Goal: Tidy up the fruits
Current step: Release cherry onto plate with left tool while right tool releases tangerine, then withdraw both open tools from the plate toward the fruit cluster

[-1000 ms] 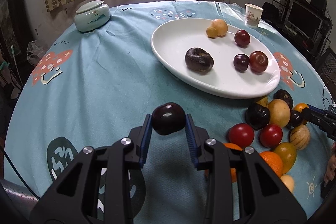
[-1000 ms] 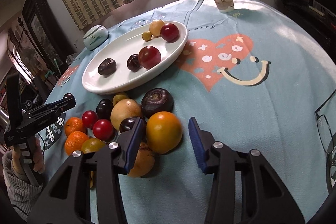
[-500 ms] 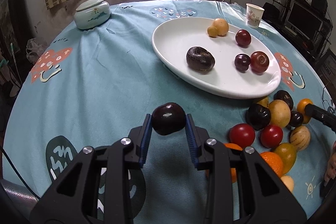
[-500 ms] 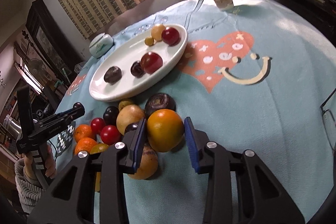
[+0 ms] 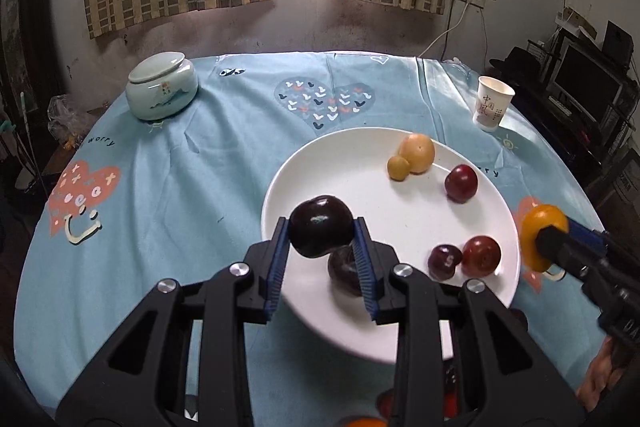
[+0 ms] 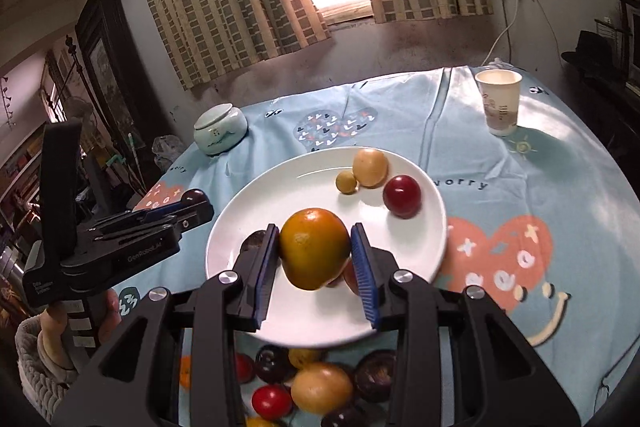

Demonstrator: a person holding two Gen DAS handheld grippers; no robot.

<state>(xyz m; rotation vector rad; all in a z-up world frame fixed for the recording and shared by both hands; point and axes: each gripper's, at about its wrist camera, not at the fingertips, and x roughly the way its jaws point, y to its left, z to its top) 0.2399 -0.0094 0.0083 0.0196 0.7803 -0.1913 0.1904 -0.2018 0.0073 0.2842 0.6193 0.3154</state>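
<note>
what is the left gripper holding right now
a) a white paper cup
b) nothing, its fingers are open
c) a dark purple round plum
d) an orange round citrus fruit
c: in the left wrist view the left gripper has its blue-padded fingers closed on a dark purple round plum above the white oval plate, while the orange round citrus fruit sits in the right gripper.

Sitting on the white plate point(image 5: 304, 167): five fruits. Being gripped: two fruits. Standing at the tablecloth's far edge: one paper cup point(image 5: 491, 107), one lidded ceramic jar point(image 5: 161, 91).
</note>
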